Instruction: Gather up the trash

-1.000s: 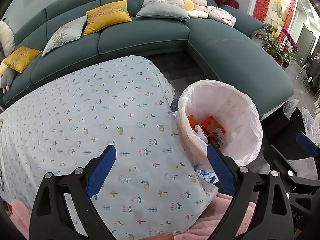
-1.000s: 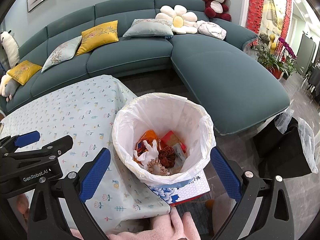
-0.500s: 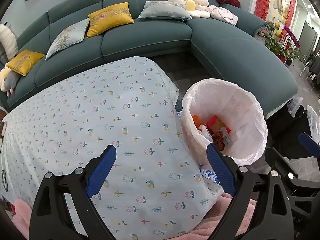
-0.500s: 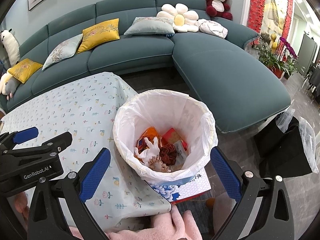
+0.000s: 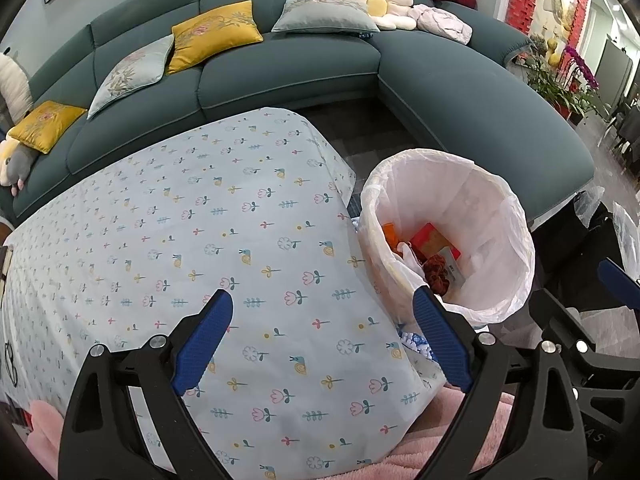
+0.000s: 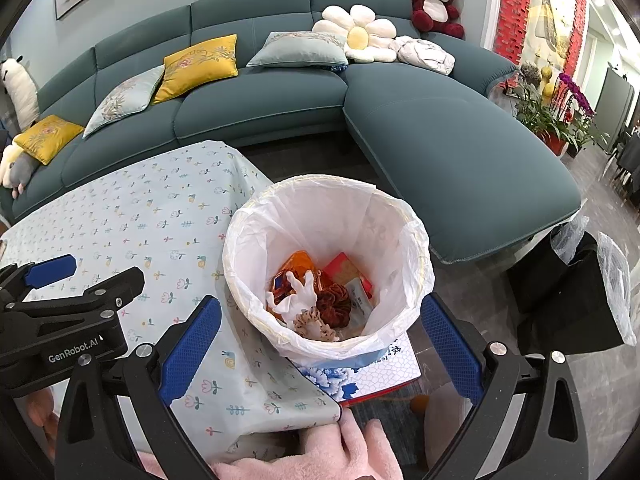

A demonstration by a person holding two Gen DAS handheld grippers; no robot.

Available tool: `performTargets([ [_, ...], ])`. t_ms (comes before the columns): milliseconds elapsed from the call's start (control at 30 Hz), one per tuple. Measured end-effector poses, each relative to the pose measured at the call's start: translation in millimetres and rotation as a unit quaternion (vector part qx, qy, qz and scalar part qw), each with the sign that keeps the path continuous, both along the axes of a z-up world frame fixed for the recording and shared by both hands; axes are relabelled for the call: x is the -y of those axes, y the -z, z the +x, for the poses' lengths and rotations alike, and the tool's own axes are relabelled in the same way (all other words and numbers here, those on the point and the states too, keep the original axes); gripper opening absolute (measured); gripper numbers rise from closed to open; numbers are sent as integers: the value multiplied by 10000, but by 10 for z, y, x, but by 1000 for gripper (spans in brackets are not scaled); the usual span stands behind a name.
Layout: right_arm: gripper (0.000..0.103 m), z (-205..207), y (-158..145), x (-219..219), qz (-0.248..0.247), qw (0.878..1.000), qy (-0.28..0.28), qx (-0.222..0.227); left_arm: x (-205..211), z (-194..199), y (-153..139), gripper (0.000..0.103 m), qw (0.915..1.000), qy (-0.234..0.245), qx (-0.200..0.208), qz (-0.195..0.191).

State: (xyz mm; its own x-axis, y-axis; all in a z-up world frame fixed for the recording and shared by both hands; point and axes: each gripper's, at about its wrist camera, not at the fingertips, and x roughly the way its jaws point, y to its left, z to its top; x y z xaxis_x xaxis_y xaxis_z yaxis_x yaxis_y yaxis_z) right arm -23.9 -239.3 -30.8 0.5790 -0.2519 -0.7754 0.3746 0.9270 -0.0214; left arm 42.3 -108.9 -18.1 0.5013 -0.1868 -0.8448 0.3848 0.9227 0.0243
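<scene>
Trash (image 6: 316, 300) lies inside one white-lined bin (image 6: 416, 240), beside the right edge of the counter (image 5: 180, 220). From the left hand-held gripper (image 5: 324, 340), wide and empty, the bin is ahead to the right. From the right hand-held gripper (image 6: 320, 344), also wide and empty, it is straight ahead and just below, so this one is nearer. The bin stands upright. About five pieces show; no loose trash shows on the counter.

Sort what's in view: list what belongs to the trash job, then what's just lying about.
Job:
- lined trash bin
- wrappers inside
- left gripper, open, empty
- right gripper, open, empty

Lying about:
- floral tablecloth
- sofa
- yellow cushion
- daisy pillow
- teddy bear
- potted orchid
</scene>
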Motion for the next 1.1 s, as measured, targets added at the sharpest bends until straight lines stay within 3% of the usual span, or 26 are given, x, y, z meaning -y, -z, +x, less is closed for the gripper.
performTargets([
  [1100,96,-35,81,73,34,9999,78,-63,64,-33,116,87,9995,232,-185,69],
])
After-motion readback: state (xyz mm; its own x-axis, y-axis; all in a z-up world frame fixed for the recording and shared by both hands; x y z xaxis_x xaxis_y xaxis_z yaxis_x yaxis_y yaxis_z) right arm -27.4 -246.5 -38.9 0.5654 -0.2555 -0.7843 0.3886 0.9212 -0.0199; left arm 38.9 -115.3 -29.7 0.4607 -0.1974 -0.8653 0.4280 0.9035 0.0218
